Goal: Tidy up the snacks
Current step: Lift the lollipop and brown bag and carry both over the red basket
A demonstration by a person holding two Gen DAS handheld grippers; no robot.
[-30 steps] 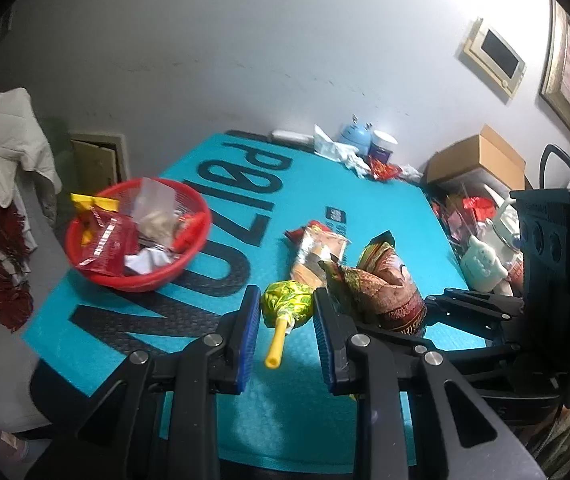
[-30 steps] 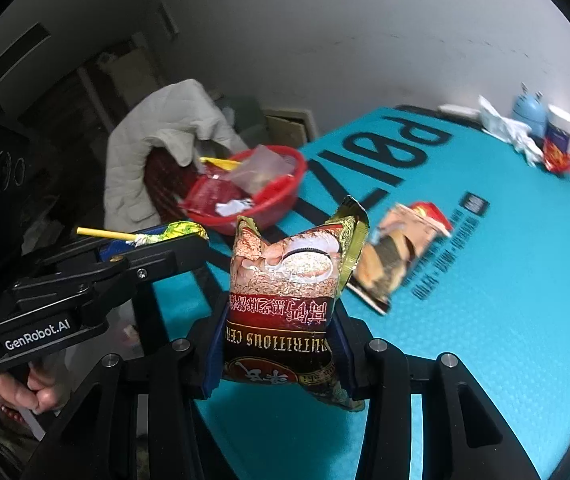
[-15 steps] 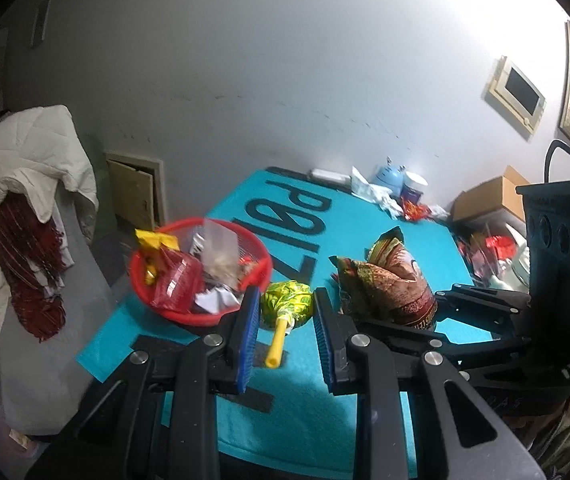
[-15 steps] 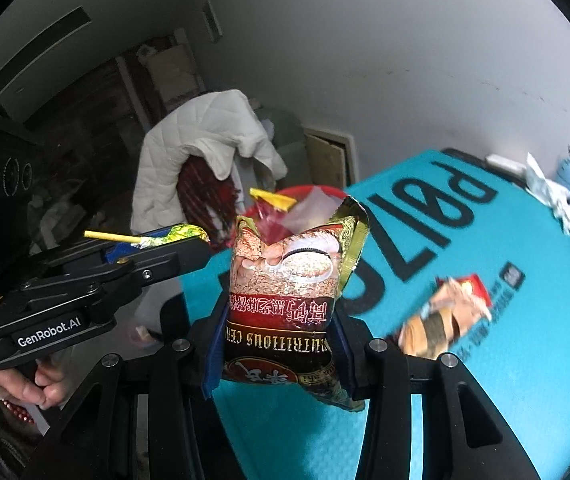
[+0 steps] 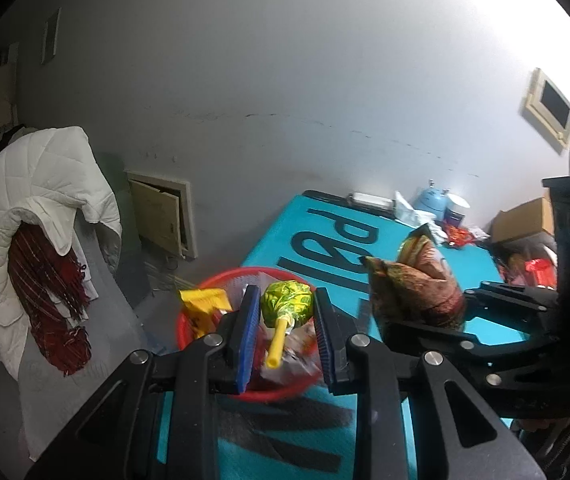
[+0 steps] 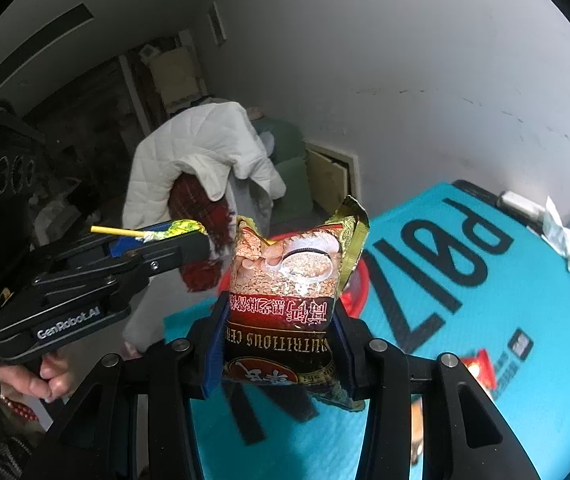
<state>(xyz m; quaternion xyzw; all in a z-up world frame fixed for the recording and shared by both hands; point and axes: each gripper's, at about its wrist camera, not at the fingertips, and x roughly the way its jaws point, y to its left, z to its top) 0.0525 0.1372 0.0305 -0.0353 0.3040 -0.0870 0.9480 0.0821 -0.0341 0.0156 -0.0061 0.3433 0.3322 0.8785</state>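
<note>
The teal table [image 5: 481, 276] is now seen mostly off to the right, and the red basket [image 5: 205, 284], a second ago well off to the left, is framed directly beyond both grippers; a drop into it is judged close. The cereal packet [image 6: 285, 304] is clamped at its lower half by the right gripper [image 6: 281, 344], long axis upright, torn top upward. The lollipop [image 5: 287, 300] is pinched at its wrapped head by the closed left gripper [image 5: 285, 320] over the basket, its yellow stick pointing back toward the camera.
</note>
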